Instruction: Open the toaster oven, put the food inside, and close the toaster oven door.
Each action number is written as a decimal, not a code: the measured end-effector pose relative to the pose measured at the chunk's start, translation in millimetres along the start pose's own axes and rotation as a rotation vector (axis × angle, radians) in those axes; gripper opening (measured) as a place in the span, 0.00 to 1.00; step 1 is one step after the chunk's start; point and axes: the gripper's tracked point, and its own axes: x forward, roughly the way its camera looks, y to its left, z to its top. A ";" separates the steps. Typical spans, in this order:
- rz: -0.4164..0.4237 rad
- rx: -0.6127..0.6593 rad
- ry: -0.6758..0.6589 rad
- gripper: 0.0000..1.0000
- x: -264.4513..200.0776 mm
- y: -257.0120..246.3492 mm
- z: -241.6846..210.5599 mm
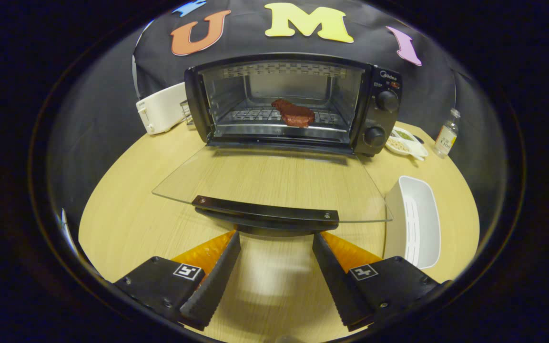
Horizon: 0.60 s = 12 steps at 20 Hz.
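the toaster oven (293, 102) stands at 12 o'clock from the gripper (277, 238), on the far part of the wooden table (127, 209), its black body facing the camera with two knobs (387, 101) on its right panel. its glass door (274, 183) is folded fully down and lies flat toward the fingers, with the black door handle (266, 214) along its near edge.

the food (293, 113), a dark red slab, lies on the wire rack (255, 115) inside the oven, a little right of the rack's middle.

the gripper has its jaws spread wide and grips nothing. the left finger (212, 281) sits at 7 o'clock and the right finger (336, 281) at 5 o'clock; bare table shows between them. their tips reach just short of the door handle, which crosses the gap just ahead of them; whether they touch it i cannot tell.

a white tray (415, 224) rests on the table at 2 o'clock from the fingers, just beside the door's right edge. beyond it, near the oven's right side, lie a small white dish (405, 143) and a clear bottle (447, 133). a white toaster (162, 108) stands just beside the oven at 10 o'clock.
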 end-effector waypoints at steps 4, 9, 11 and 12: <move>0.018 -0.005 -0.045 0.97 -18.5 1.1 36.0; 0.019 0.016 -0.135 0.97 -27.6 -5.1 106.8; 0.013 0.025 -0.166 0.98 -25.3 -9.8 128.8; 0.017 0.031 -0.184 0.98 -24.0 -10.6 139.3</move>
